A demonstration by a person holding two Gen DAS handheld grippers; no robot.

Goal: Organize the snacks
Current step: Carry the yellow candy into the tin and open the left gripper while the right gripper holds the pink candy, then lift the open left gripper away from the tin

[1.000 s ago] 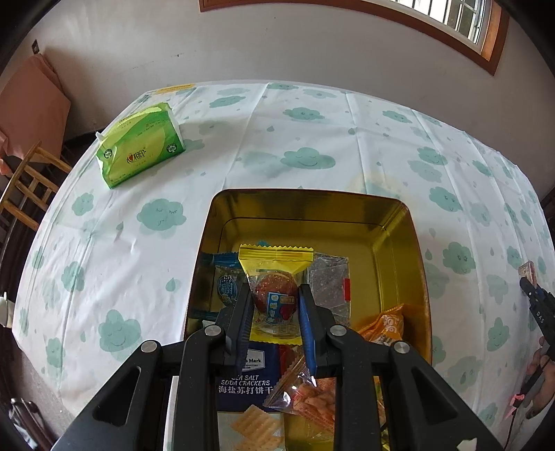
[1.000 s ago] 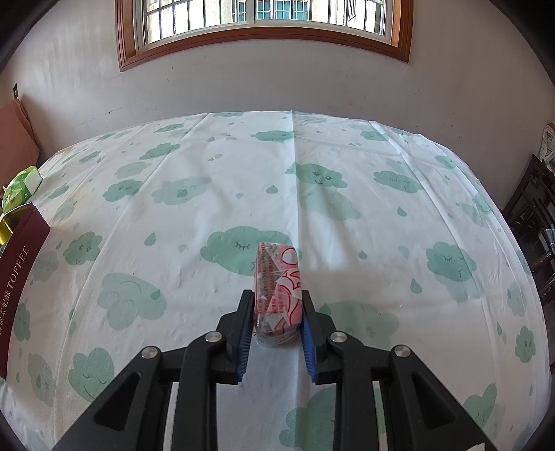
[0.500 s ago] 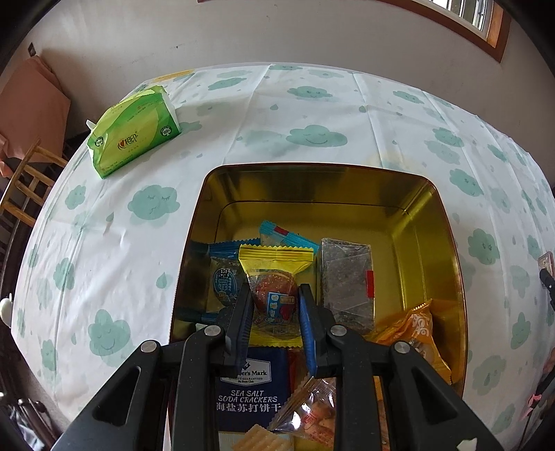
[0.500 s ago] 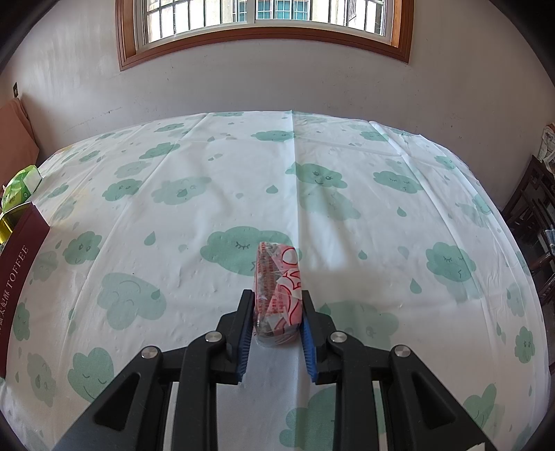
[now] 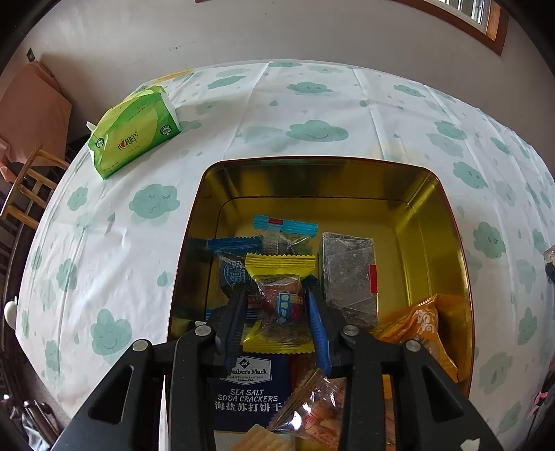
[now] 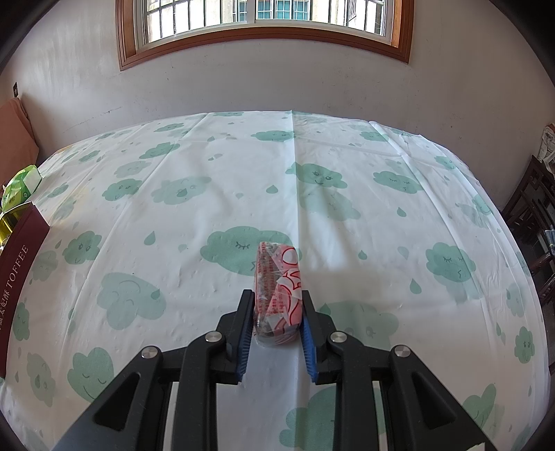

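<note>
Clearly both grippers are loaded. The left gripper [image 5: 277, 305] is clamped on a yellow-edged snack packet [image 5: 280, 298], carried flat and low over the open tin [image 5: 312, 180], which looks like the right pose for letting it drop among what already lies inside: a blue cracker box [image 5: 248, 388], blue wrappers [image 5: 239, 263], a clear grey packet [image 5: 348, 274], an orange bag [image 5: 421, 329] and a clear bag of small biscuits [image 5: 312, 413]. The far half of the tin's gold floor is bare, so there is room to set it further in.

The right gripper [image 6: 276, 326] is closed on a pink and white wrapped snack [image 6: 276, 288], held on edge and well apart from the tin, whose dark red wall [image 6: 20, 263] shows at the left rim of that view; it seems to wait its turn.

Underneath is a table [image 6: 215, 194] covered in a white cloth printed with green clouds and drops, creased along its folds. A green tissue pack [image 5: 133, 133] lies near its far left corner. Behind stand a pale scuffed wall, a wood-framed window [image 6: 263, 31] and a wooden chair [image 5: 27, 180].
</note>
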